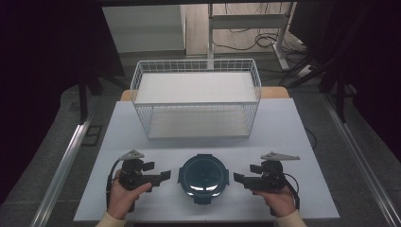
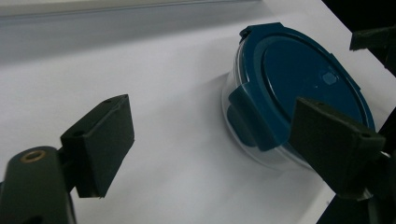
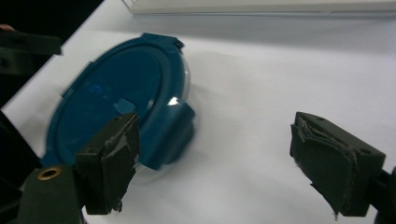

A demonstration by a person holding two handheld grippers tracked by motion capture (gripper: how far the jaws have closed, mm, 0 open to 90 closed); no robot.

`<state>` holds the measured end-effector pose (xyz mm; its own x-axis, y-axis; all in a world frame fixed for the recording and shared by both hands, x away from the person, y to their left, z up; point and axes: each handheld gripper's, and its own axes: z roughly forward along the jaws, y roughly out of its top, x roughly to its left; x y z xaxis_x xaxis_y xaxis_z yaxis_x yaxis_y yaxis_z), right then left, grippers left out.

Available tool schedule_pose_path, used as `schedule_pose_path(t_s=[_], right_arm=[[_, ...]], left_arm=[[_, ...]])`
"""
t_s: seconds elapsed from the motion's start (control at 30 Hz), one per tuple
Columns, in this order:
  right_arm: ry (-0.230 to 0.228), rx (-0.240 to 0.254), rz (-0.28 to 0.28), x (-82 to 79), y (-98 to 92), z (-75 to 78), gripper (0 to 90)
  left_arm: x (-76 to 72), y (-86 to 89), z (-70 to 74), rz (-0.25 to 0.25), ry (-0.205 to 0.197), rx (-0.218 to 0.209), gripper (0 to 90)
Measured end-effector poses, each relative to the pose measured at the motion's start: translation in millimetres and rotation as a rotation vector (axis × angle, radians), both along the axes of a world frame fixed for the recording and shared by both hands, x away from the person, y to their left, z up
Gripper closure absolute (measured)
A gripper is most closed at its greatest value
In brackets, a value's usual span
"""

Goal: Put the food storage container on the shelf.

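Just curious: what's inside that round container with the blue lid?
The blue lid covers the round container, so its contents stay hidden; its clear wall reveals nothing I can make out.

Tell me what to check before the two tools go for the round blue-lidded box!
1. Left tool open: ok, its jaws stand wide with nothing between them.
2. Right tool open: ok, wide as well, nothing held.
3. Round box lies between the two tools: ok, one on each side, neither touching it.
4. Blue lid sits on the box: ok, and the side clips that show are folded down.
5. White wire basket behind the box stands upright with its top open: ok.
6. What is inside the box: cannot tell, the lid hides it.
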<state>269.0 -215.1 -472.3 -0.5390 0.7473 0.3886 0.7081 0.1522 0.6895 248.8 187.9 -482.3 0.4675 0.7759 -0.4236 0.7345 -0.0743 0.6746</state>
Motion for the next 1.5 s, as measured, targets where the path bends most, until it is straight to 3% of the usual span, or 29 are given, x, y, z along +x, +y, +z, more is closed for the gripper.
schedule_pose_path(t_s=[0.3,0.47,0.53,0.6,0.83,1.07,1.17,1.43,1.5], right_arm=[[0.085,0.026,0.032,12.4,29.0,-4.1,13.0],[0.137,0.044,0.013,19.5,37.7,-12.1,10.7],[0.152,0.045,0.014,19.8,39.2,-15.7,10.6],[0.162,0.046,0.016,19.0,40.8,-18.1,10.6],[0.191,0.051,0.035,13.8,47.3,-26.3,10.6],[0.242,0.098,0.043,13.1,54.5,-33.6,11.1],[0.253,0.115,0.05,12.8,55.8,-34.0,14.0],[0.286,0.154,0.043,14.0,53.4,-35.1,22.8],[0.306,0.187,0.028,14.8,48.0,-36.1,27.5]], left_arm=[[18.7,-22.7,-2.9,-0.059,0.099,-0.079,11.7],[23.2,-25.0,-12.6,-0.075,0.151,-0.104,11.0],[23.3,-24.4,-15.0,-0.067,0.159,-0.1,10.8],[23.8,-24.7,-18.1,-0.075,0.182,-0.134,10.8],[25.8,-34.9,-28.4,-0.114,0.248,-0.169,10.9],[26.7,-47.1,-35.2,-0.138,0.303,-0.189,13.3],[27.3,-49.0,-41.4,-0.144,0.345,-0.227,13.8],[23.8,-58.3,-36.8,-0.149,0.326,-0.206,17.4],[23.9,-55.3,-37.4,-0.121,0.34,-0.235,20.5]])
